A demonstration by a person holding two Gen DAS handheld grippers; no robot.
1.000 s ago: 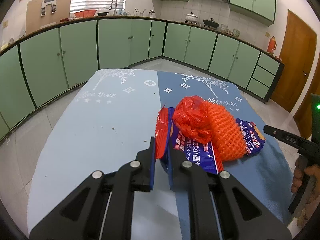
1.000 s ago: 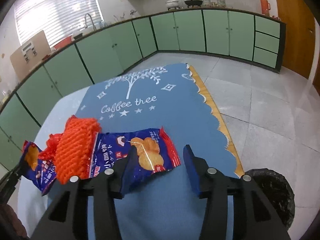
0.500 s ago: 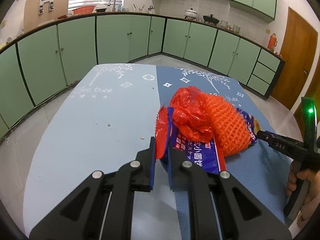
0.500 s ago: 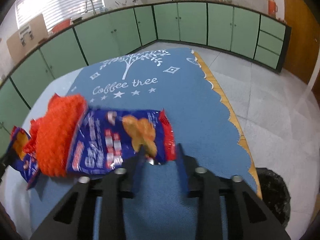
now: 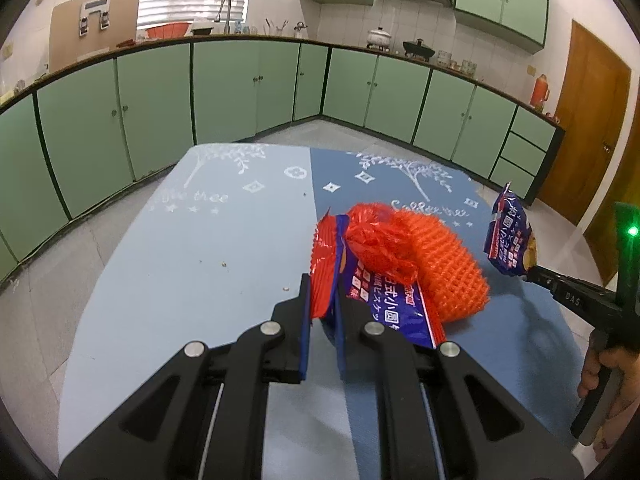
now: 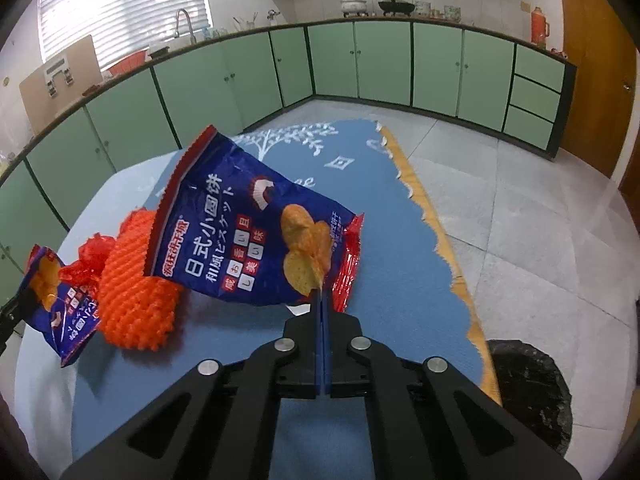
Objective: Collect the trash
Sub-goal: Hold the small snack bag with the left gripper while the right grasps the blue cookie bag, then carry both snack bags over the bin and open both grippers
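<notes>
1. The right gripper [image 6: 322,300] is pinched tight on the bottom edge of a blue snack bag [image 6: 256,236] and holds it up off the table [image 6: 400,248].
2. The left gripper [image 5: 322,308] is squeezed narrow on the red end of a second blue snack bag [image 5: 384,300], which lies on the table.
3. An orange foam net [image 5: 444,264] and a crumpled red plastic bag [image 5: 376,244] lie on top of that second bag. They sit between the two grippers.
4. A black bin [image 6: 532,392] stands on the floor just beside the table, on the right gripper's side.
5. Green cabinets [image 5: 224,84] run all around the room. A brown door [image 5: 592,120] is far off to the right.
6. The tablecloth says "Coffee tree" in white, part hidden by the trash.
7. The lifted bag has big white Chinese and Japanese writing and a picture of round crackers.
</notes>
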